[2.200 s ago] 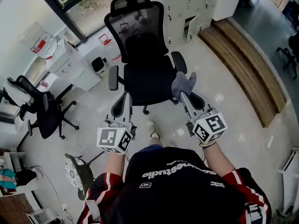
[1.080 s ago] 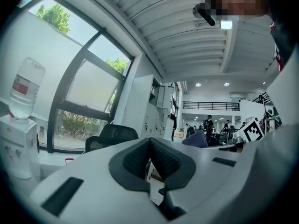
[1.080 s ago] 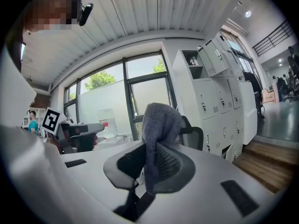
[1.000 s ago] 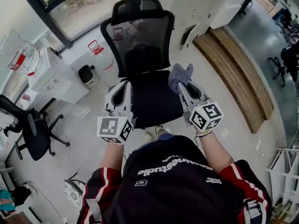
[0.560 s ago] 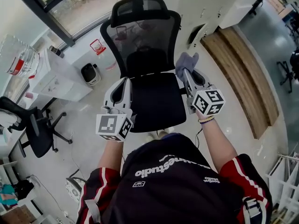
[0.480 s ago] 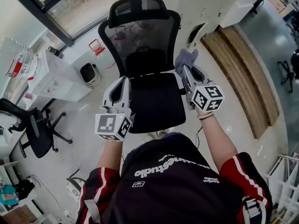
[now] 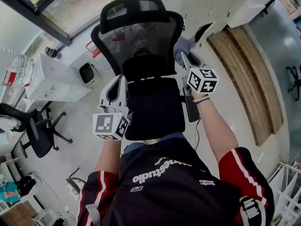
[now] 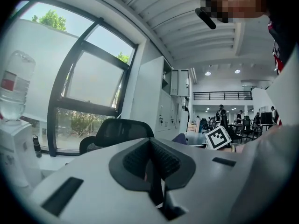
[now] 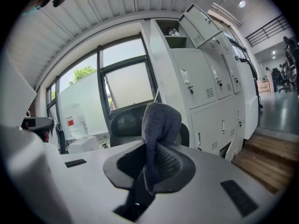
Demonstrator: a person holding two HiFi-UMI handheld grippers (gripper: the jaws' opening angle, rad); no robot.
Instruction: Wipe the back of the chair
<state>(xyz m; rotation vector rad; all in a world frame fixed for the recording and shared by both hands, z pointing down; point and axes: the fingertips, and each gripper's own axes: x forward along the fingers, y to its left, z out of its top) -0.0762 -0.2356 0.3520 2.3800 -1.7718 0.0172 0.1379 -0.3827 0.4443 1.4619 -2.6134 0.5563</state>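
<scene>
The left gripper (image 7: 117,80), its jaws pressed together on nothing, hangs over the left edge of the seat of the black mesh-backed office chair (image 7: 141,36), while the right gripper (image 7: 185,56), raised higher, clamps a crumpled grey-blue cloth (image 7: 180,45) just beside the right edge of the chair's backrest.

Daylight pours through the window (image 7: 70,4) at the upper left of the head view; the floor (image 7: 75,121) is evenly bright, shadows faint. Both gripper views are round fisheye frames, black-cornered, lines bowed; the left gripper (image 8: 150,140), up close, looks soft.
</scene>
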